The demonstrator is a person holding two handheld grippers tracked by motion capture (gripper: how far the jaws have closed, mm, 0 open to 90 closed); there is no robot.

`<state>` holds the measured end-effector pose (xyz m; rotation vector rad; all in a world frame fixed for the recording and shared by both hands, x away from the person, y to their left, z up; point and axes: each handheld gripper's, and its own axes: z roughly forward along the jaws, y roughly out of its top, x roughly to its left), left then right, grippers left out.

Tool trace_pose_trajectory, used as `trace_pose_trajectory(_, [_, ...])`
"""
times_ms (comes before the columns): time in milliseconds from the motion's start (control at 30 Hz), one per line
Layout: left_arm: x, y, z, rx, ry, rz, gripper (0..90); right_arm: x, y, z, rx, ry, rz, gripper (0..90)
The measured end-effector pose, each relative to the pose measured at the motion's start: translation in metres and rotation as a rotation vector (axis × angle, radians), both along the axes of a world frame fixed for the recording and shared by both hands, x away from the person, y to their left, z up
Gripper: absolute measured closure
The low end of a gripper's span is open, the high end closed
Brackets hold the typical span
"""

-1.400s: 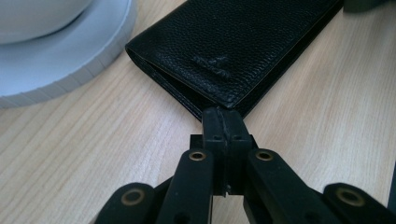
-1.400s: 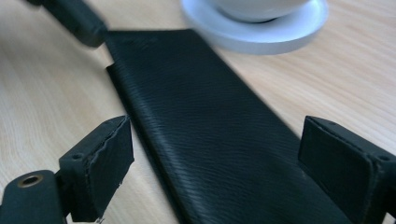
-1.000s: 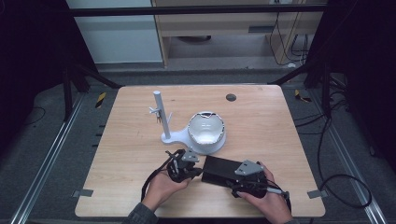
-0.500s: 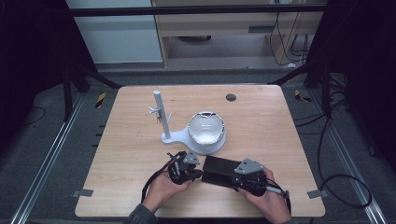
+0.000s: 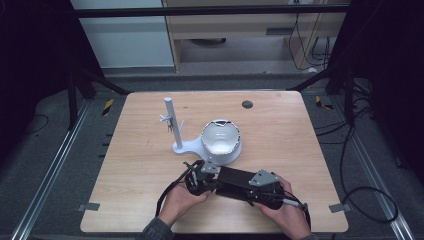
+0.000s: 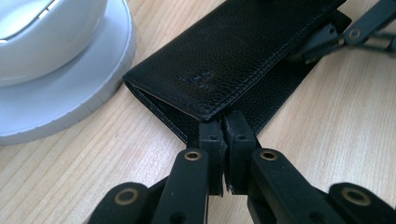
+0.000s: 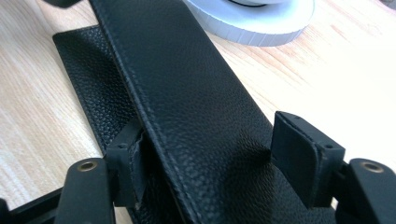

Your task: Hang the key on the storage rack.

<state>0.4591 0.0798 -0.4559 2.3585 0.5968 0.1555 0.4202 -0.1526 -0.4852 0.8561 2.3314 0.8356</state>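
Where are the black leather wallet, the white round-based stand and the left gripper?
black leather wallet [image 6: 224,51], left gripper view, top flap.
white round-based stand [image 5: 170,117], high view, upright post.
left gripper [image 6: 224,137], left gripper view, between its fingertips.

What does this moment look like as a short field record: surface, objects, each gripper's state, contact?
surface: wooden table
objects: black leather case; white stand with round base and dome
left gripper: jaws pinched shut on the case's edge
right gripper: jaws straddle the case's other end; the right jaw stands clear of the leather, so grip unclear
case position: beside the stand's base, near the table's front edge; top flap raised above the lower layer
hands: one on each gripper
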Motion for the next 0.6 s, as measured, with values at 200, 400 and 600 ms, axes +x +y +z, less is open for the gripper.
trace_pose_trajectory(200, [0.003, -0.002, 0.007, -0.022, 0.004, 0.015, 84.8, 0.002, 0.001, 0.003, -0.052, -0.042, 0.014, 58.2])
trace_pose_trajectory(400, [0.002, -0.002, 0.013, 0.030, -0.042, 0.039, 45.7, 0.003, -0.001, 0.008, -0.135, -0.104, 0.066, 77.3])
trace_pose_trajectory(600, [0.004, 0.006, 0.021, 0.005, -0.075, 0.013, 16.7, 0.004, -0.009, 0.015, -0.128, -0.126, 0.105, 84.4])
